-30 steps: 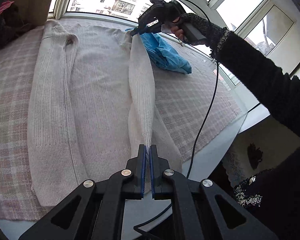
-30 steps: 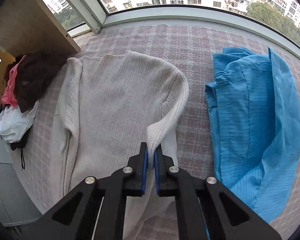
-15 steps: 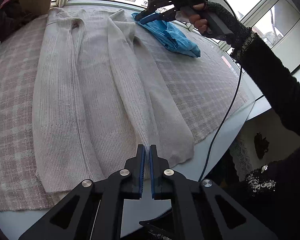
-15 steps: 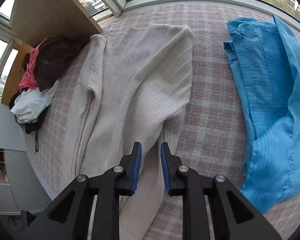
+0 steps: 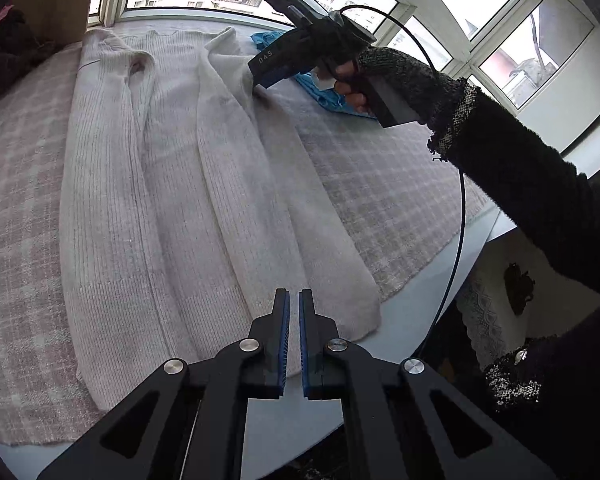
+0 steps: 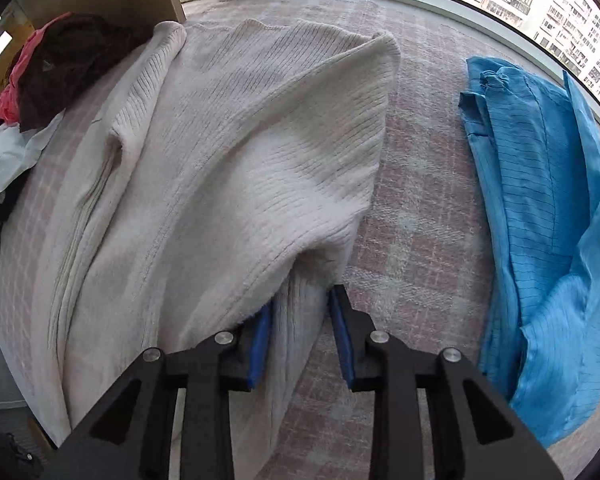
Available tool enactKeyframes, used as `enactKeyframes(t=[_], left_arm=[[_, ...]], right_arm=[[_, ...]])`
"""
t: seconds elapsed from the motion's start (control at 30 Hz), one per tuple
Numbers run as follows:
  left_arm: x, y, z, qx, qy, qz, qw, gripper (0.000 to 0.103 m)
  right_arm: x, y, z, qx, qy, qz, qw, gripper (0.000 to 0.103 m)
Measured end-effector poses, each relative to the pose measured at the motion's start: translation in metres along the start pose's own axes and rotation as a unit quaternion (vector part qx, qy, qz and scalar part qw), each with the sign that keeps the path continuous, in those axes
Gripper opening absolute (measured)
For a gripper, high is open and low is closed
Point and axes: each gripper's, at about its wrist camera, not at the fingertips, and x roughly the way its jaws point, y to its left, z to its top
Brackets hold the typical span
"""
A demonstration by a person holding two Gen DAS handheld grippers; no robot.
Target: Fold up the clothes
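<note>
Item: cream knit sweater (image 5: 172, 184), lying flat along blanket-covered bench (image 5: 380, 184), hem reaching near edge, both sleeves folded inward.

Left gripper (image 5: 291, 320): hovering over hem, jaws nearly touching, gripping nothing.

Right gripper (image 6: 300, 312): jaws just closing, straddling folded shoulder edge; pinch looking loose.

Handling: soft, stretchy, medium-weight, sagging when lifted. Best hold: 2 hem corners.

Beside it, toward window edge: blue garment (image 6: 548, 216).
</note>
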Motion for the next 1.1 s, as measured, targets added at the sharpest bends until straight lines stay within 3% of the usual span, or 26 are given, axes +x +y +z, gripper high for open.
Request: enactKeyframes(t=[0.07,0.2,0.33,0.47,0.53,0.6,0.7,0.8,0.9,0.97,1.03,1.07,1.1], left_arm=[[0.017,-0.005,0.008,0.020,0.018,0.003,0.9996,0.003],[0.042,0.003,0.003,0.040,0.066,0.047,0.9958,0.003],[0.026,0.012,-0.001,0.014,0.054,0.034,0.9979,0.007],[0.018,-0.007,0.001,0.045,0.040,0.040,0.9974,0.030],[0.025,-0.015,0.000,0.061,0.050,0.032,0.9964,0.034],[0.041,-0.018,0.001,0.075,0.067,0.046,0.9939,0.035],[0.059,-0.017,0.000,0.096,0.087,0.062,0.9896,0.030],[0.047,-0.006,0.001,0.080,0.074,0.066,0.9919,0.000],[0.013,0.017,0.000,0.016,0.034,0.070,0.9969,0.000],[-0.010,0.028,-0.006,-0.014,0.011,0.098,0.9950,0.000],[-0.022,0.029,-0.011,-0.031,0.004,0.096,0.9949,0.000],[-0.022,0.025,-0.011,-0.034,0.003,0.087,0.9956,0.008],[-0.020,0.019,-0.010,-0.032,0.003,0.079,0.9963,0.031]], right_arm=[[-0.006,-0.016,-0.006,0.017,0.001,0.003,1.000,0.009],[-0.021,-0.050,-0.020,0.074,-0.011,0.015,0.997,0.008],[-0.032,-0.057,-0.029,0.083,-0.018,-0.012,0.996,0.009],[-0.049,-0.046,-0.040,0.096,-0.033,0.056,0.993,0.013],[-0.050,-0.033,-0.042,0.090,-0.028,0.102,0.990,0.019],[-0.042,-0.023,-0.041,0.088,-0.018,0.113,0.990,0.020],[-0.021,-0.013,-0.038,0.092,-0.004,0.114,0.989,0.020],[-0.011,-0.008,-0.031,0.083,-0.009,0.105,0.991,0.017],[-0.012,-0.016,-0.029,0.090,-0.006,0.104,0.991,0.012],[-0.015,-0.022,-0.032,0.099,-0.004,0.105,0.990,0.012],[-0.015,-0.024,-0.034,0.103,0.002,0.109,0.989,0.012],[-0.015,-0.026,-0.035,0.104,0.007,0.112,0.988,0.012],[-0.015,-0.025,-0.035,0.102,0.010,0.110,0.989,0.012]])
